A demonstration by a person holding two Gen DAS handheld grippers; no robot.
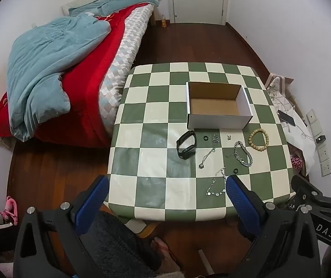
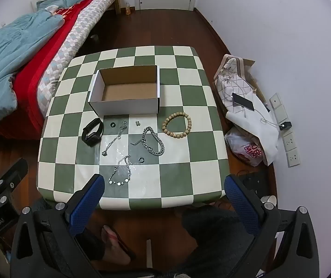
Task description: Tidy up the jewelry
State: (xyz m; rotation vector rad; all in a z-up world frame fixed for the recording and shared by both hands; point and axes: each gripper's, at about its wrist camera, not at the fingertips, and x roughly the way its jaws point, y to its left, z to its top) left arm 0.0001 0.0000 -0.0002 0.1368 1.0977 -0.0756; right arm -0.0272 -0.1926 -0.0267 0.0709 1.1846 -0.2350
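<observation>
Green-and-cream checks cover the table (image 2: 188, 125), where an open cardboard box (image 2: 126, 91) sits toward the far edge. Between box and near edge lie a black watch (image 2: 92, 132), a wooden bead bracelet (image 2: 177, 125), a heavy silver chain (image 2: 154, 142) and a thin linked bracelet (image 2: 121, 171). Left claw (image 1: 166, 200) and right claw (image 2: 164, 199) both hover at the near edge, fingers spread wide, holding nothing.

An open white cardboard box (image 2: 125, 90) stands at the far middle of the green-and-cream checkered table (image 2: 188, 139). Jewelry crowds the cloth just in front of it, from a black smartwatch (image 2: 92, 132) to a wooden bead bracelet (image 2: 177, 125). The table's left and right margins lie bare.
</observation>
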